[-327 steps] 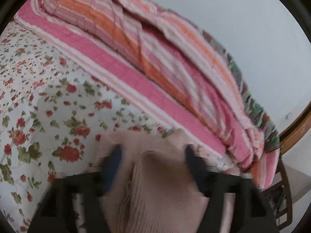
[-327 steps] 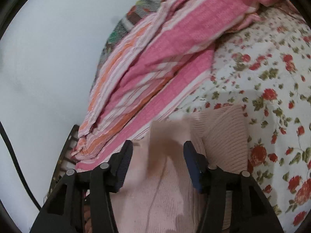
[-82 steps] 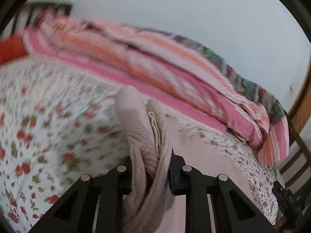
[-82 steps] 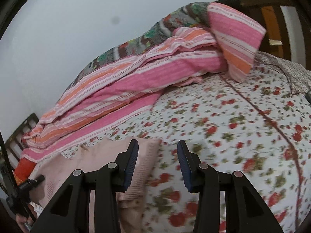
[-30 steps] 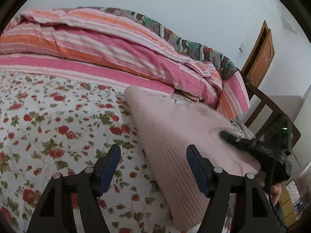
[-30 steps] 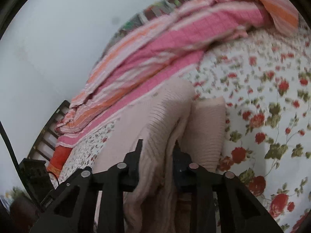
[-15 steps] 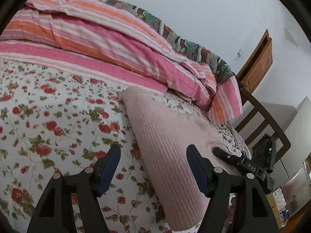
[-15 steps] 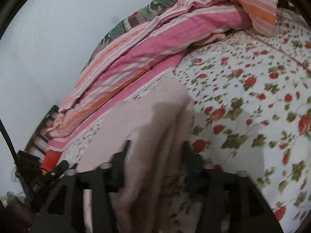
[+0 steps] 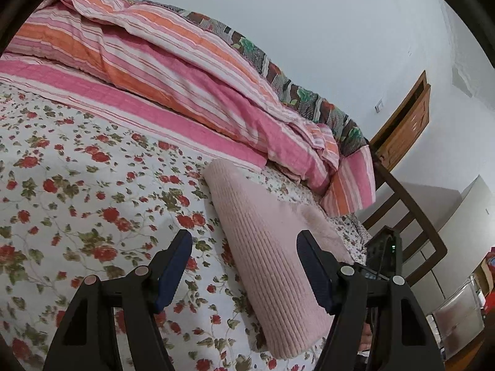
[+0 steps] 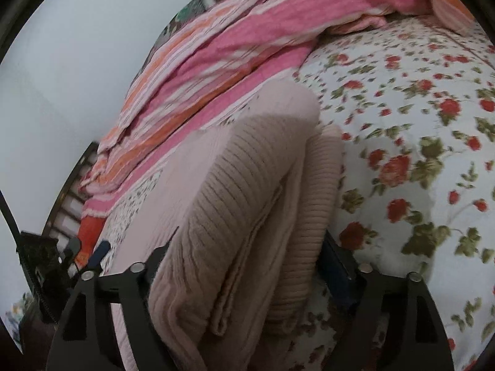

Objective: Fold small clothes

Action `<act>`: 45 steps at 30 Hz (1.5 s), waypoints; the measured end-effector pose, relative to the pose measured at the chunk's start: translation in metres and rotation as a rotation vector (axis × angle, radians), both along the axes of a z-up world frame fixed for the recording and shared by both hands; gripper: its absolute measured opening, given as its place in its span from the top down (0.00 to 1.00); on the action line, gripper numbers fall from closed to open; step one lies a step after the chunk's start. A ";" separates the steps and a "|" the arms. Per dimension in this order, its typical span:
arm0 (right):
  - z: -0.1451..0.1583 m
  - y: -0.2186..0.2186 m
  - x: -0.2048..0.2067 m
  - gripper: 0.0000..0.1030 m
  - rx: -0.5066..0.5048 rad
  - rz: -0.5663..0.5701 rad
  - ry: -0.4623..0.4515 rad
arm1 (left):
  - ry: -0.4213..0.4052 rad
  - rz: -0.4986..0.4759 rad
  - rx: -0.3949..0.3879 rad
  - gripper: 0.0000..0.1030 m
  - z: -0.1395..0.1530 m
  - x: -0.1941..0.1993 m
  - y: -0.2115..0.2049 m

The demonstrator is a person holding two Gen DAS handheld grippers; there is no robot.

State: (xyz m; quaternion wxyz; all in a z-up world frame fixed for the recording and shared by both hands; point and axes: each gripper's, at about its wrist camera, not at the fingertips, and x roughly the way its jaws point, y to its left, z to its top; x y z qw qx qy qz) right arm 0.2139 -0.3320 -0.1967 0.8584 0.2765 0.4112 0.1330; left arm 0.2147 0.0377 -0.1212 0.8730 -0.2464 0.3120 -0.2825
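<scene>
L gripper [image 9: 244, 266] jaws wide apart, holding nothing, over floral bedsheet [image 9: 77, 185] w/ folded pink knit sweater [image 9: 272, 247] just ahead, below striped quilt [image 9: 185, 86]; R gripper [image 10: 247, 266] spread wide around sweater's folded layers, grip unclear.

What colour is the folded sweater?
The sweater is pale pink, ribbed knit; left wrist view shows it best.
</scene>
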 end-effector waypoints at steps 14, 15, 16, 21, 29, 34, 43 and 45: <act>0.101 0.065 0.004 0.63 -0.045 -0.009 -0.042 | 0.006 0.107 -0.074 0.34 0.012 -0.007 0.060; 0.111 0.077 0.006 0.63 -0.082 -0.018 -0.035 | 0.000 0.123 -0.079 0.34 0.013 -0.009 0.067; 0.121 0.094 0.011 0.63 -0.134 -0.036 -0.012 | -0.004 0.139 -0.080 0.34 0.015 -0.010 0.073; 0.139 0.149 0.036 0.64 -0.221 -0.054 0.012 | 0.011 0.201 -0.115 0.34 0.012 -0.013 0.096; 0.134 0.166 0.060 0.64 0.068 0.040 -0.101 | 0.046 0.224 -0.093 0.34 0.004 -0.005 0.099; 0.038 0.105 0.072 0.57 0.180 -0.012 0.056 | 0.075 0.194 -0.015 0.34 -0.002 0.005 0.078; 0.045 0.077 0.030 0.52 -0.086 0.033 -0.075 | 0.061 0.120 0.117 0.34 -0.009 0.010 0.030; 0.054 0.085 0.020 0.52 -0.145 0.080 -0.134 | 0.054 0.106 0.162 0.34 -0.011 0.010 0.018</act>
